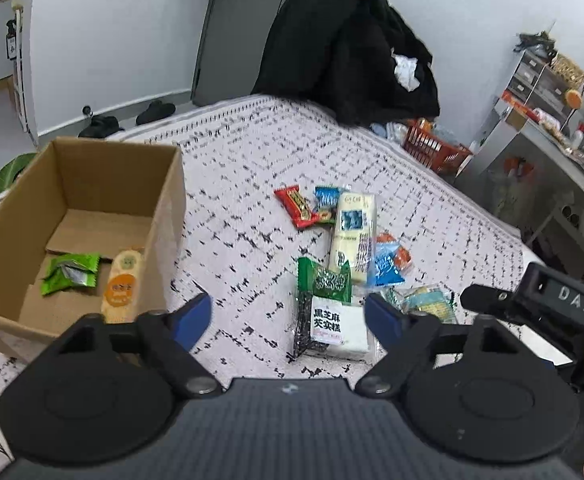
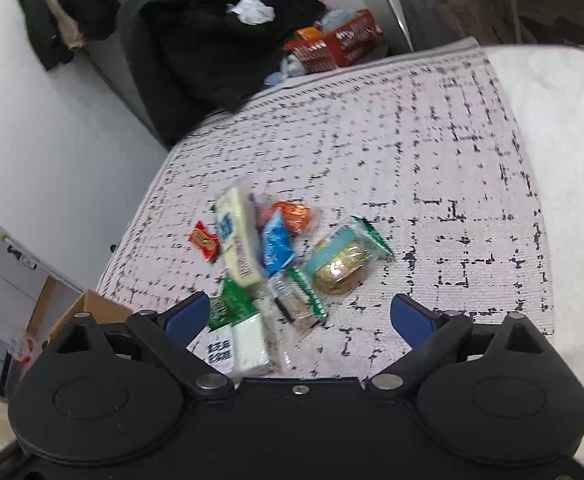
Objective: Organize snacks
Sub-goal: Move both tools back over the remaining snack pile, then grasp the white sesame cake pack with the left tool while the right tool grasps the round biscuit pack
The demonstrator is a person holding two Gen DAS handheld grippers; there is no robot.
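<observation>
Left gripper (image 1: 287,316), blue-padded black fingers: jaws stand apart, nothing pressed between them; it hangs over the white packet with black Chinese lettering (image 1: 338,326), which lies flat on the cloth, between the fingers as seen from the left wrist

Right gripper (image 2: 298,314): jaws wide apart, gripping nothing; the snack pile sits ahead of and partly between its fingers

Surface: white cloth with a broken black grid print (image 1: 243,184)

Open brown cardboard box (image 1: 163,216) on the cloth, left of the pile. Inside: two crumpled green foil packets (image 1: 71,276) and a cream-and-orange oblong packet (image 1: 121,284) against the right wall

Loose snacks, clustered on the cloth, well apart from the box:
- red candy bar wrapper (image 1: 296,207)
- long cream-coloured pack (image 1: 354,236), overlapping its neighbours
- blue foil packet (image 1: 386,266) beside it
- green packet (image 1: 324,284) touching the white lettered one
- clear-wrapped round biscuit with teal label (image 2: 344,264), nearest the right gripper's side

Black garment heap (image 1: 356,48) at the far edge; orange plastic basket (image 1: 432,146) beyond it
</observation>
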